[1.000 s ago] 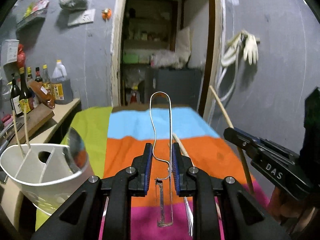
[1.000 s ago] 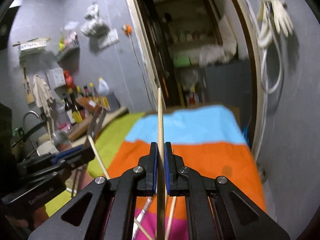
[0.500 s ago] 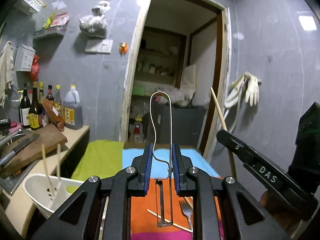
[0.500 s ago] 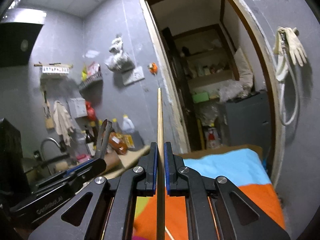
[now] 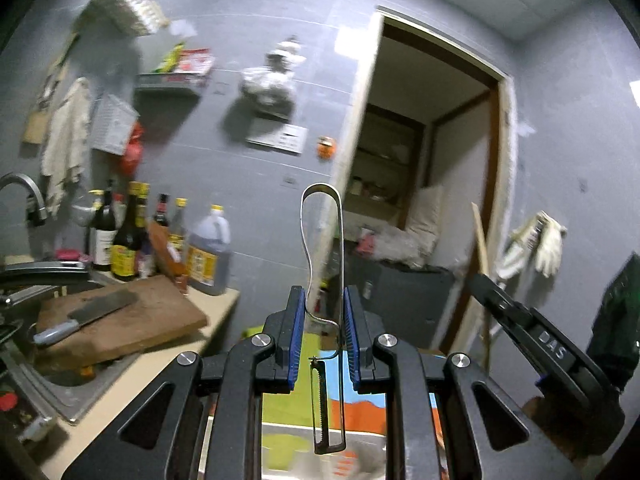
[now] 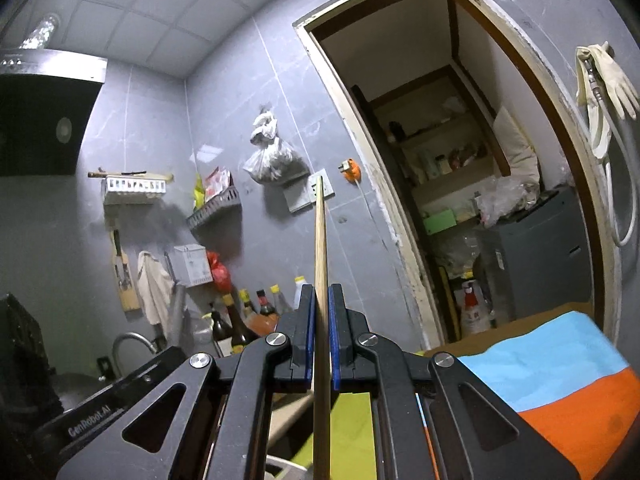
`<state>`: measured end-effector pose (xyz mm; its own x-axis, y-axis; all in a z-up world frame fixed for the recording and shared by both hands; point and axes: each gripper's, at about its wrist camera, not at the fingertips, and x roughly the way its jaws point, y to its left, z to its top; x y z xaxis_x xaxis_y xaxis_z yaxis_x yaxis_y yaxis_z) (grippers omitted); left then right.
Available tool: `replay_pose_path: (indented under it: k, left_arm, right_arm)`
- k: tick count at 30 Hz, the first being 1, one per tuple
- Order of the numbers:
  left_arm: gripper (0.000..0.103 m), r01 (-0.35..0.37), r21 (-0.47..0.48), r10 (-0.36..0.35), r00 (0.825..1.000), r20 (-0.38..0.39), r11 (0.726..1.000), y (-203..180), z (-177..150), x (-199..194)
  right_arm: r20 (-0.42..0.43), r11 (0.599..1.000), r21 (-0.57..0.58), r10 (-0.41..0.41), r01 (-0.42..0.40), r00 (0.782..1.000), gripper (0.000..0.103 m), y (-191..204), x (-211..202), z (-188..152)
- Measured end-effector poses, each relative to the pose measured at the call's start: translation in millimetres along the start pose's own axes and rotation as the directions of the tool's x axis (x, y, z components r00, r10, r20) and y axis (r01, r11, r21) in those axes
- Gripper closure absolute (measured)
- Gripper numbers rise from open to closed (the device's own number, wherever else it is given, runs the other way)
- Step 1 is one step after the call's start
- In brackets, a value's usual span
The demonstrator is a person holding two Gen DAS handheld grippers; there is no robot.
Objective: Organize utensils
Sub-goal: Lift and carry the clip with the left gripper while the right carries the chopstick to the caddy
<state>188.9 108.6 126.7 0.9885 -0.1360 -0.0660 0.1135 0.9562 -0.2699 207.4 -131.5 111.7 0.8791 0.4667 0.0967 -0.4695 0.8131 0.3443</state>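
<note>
My left gripper (image 5: 323, 300) is shut on a metal peeler (image 5: 322, 248), whose looped handle sticks up past the blue pads and whose blade hangs below them. My right gripper (image 6: 319, 300) is shut on a wooden chopstick (image 6: 319, 248) that stands upright between its pads. Both are raised high above the striped cloth (image 6: 560, 380). The right gripper also shows at the right of the left wrist view (image 5: 478, 282), with the chopstick (image 5: 480, 240) rising from it. The left gripper's body shows low left in the right wrist view (image 6: 88, 426). The white utensil holder is barely visible at the bottom edge (image 6: 280, 468).
A counter at left holds a wooden cutting board (image 5: 120, 324) with a cleaver (image 5: 86, 314), several bottles (image 5: 160, 240), and a sink (image 5: 48, 384) with a faucet (image 5: 28, 196). An open doorway (image 5: 420, 220) to a pantry lies ahead. Gloves (image 5: 548, 244) hang on the right wall.
Both grippers have risen and tilted upward with their utensils still held. The cloth and the white holder have dropped almost out of view; the left view has swung toward the counter.
</note>
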Motion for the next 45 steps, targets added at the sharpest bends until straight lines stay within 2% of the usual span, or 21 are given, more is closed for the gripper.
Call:
replay_pose_path:
  k: [3,9,18,24,28,32,45]
  left_arm:
    - [0.087,-0.039,-0.051,0.040,0.999,0.013,0.998,30,0,1]
    - [0.087,-0.071,-0.162,0.069,0.997,-0.016,0.984,75,-14,10]
    - [0.087,-0.039,-0.235,0.046,0.999,0.022,0.971,84,-24,14]
    - [0.087,-0.050,-0.210,0.060,0.997,0.043,0.976,76,-38,11]
    - [0.087,-0.052,-0.233,0.068,0.996,0.060,0.971,76,-45,10]
    - [0.087,-0.065,-0.229,0.078,0.996,0.050,0.971,75,-52,11]
    - [0.087,-0.131,-0.046,0.133,0.990,0.052,0.990,43,-74,8]
  right_arm:
    - [0.013,1.000,0.015,0.004,-0.004,1.000,0.098,8,11,-11]
    - [0.035,1.000,0.027,0.002,-0.003,0.999,0.098,18,24,-30]
    - [0.074,1.000,0.001,-0.025,0.025,0.997,0.098,27,29,-43]
    - [0.071,0.998,-0.048,-0.046,0.049,0.996,0.098,32,32,-57]
    - [0.064,0.995,-0.083,-0.051,0.056,0.997,0.098,37,35,-66]
    - [0.065,0.992,-0.107,-0.062,0.069,0.996,0.098,39,35,-72]
    - [0.042,0.981,-0.171,-0.084,0.090,0.996,0.098,44,30,-87]
